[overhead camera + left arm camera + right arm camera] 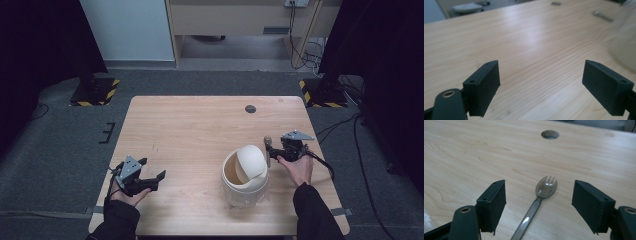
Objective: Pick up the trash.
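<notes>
The spork (546, 185) lies flat on the desk (190, 125) at its right side, a metal piece with short tines at the far end and its handle running back toward the near edge. In the right gripper view it sits between the two black jaws of the right tongs (539, 202), which stand spread wide on either side of it and touch nothing. In the high view the spork (267, 150) shows as a thin grey bar just left of the right tongs (280, 148), held in the person's right hand (299, 169).

Just left of the spork stands a cream-coloured bin (244, 177) with a rounded swing lid (250, 162) tipped up, in the near right part of the desk. A round cable hole (250, 109) sits toward the far edge, and it also shows beyond the spork in the right gripper view (550, 134).

The left tongs (151, 170) rest at the near left of the desk, held in the left hand (131, 196). In the left gripper view their jaws are parted wide over bare wood, gripping nothing (540, 85), with the pale bin blurred at the right edge (625, 42).
</notes>
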`<state>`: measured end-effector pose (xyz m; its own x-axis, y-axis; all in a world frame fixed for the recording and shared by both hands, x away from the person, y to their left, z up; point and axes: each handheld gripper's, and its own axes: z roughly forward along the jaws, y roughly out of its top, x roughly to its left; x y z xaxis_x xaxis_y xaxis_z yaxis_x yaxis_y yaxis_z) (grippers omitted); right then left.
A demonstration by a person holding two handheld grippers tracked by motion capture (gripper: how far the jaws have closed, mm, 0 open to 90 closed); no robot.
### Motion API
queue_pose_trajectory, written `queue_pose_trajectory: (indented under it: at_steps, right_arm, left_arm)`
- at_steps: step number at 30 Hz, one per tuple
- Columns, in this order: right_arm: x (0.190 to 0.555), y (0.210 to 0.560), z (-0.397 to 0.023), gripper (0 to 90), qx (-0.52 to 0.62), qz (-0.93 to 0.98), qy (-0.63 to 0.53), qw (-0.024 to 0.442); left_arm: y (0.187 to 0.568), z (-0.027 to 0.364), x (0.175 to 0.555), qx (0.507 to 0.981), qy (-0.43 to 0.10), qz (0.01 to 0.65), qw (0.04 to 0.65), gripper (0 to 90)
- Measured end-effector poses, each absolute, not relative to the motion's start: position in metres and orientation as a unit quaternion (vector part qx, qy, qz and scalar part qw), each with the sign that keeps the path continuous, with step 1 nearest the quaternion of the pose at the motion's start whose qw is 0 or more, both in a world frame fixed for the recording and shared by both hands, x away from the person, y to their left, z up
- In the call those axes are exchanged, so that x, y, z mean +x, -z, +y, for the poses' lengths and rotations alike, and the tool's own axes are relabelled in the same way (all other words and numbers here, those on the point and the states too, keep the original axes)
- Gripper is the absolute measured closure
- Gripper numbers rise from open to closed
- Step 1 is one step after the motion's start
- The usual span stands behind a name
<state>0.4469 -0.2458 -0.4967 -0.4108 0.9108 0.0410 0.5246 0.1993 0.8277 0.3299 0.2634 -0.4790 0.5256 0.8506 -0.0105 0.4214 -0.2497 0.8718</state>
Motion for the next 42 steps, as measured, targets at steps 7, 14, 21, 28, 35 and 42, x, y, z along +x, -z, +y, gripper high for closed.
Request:
queue_pose_trajectory:
  at_steps: [7, 14, 21, 28, 35, 42]
  right_arm:
    - [0.452, 0.506, -0.239, 39.2, 0.511, 0.738, -0.363, 0.25]
    - [0.462, 0.515, -0.236, 55.5, 0.529, 0.738, -0.335, 0.25]
    - [0.471, 0.526, -0.227, 64.9, 0.521, 0.755, -0.317, 0.241]
    - [0.473, 0.531, -0.225, 75.4, 0.522, 0.755, -0.315, 0.242]
    - [0.472, 0.532, -0.226, 80.0, 0.516, 0.756, -0.32, 0.243]
    - [0.469, 0.515, -0.232, 80.0, 0.518, 0.739, -0.357, 0.24]
  left_arm:
    - [0.501, 0.286, 0.35, 0.758, -0.234, 0.473, 0.383, 14.1]
    - [0.513, 0.292, 0.358, 0.761, -0.211, 0.497, 0.36, 14.3]
    - [0.514, 0.29, 0.359, 0.768, -0.202, 0.493, 0.357, 14.6]
    - [0.514, 0.29, 0.359, 0.766, -0.199, 0.493, 0.36, 14.7]
    - [0.512, 0.29, 0.358, 0.764, -0.198, 0.494, 0.365, 15.0]
    - [0.507, 0.292, 0.357, 0.755, -0.199, 0.496, 0.381, 15.4]
